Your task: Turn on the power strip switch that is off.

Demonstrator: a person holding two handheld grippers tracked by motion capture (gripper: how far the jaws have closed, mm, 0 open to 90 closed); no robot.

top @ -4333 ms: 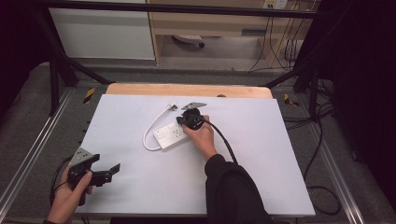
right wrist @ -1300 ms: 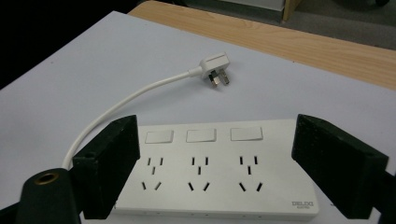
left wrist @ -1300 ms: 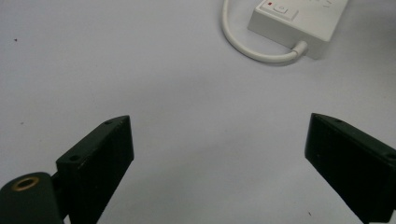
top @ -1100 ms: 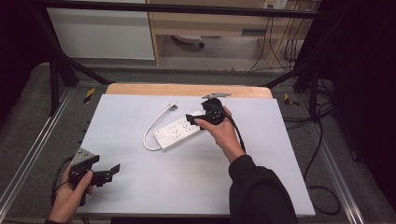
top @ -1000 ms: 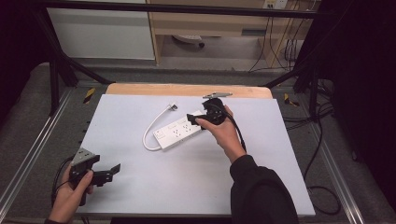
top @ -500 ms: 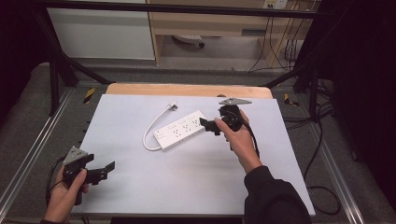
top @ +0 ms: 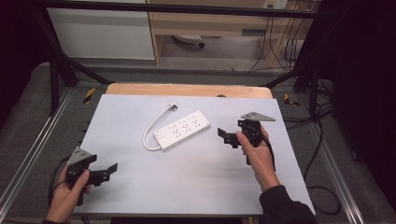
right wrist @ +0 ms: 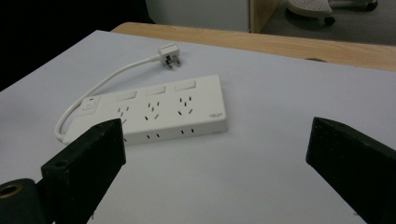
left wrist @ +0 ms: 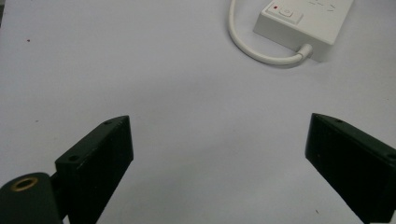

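Since the earlier frames, the right hand-held gripper (top: 229,137) has drawn back rightward off the power strip (top: 183,136), jaws wide and empty. It lies mid-table (top: 196,186), apparently placed; the left hand-held gripper (top: 103,172) waits open, well apart.

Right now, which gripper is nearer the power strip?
Right. The right gripper sits open just beyond the power strip's outlet end; the left gripper waits open near the table's front-left corner.

light: bright, even on table (top: 140,196) | surroundings: dim | shadows: soft | focus: slightly soft
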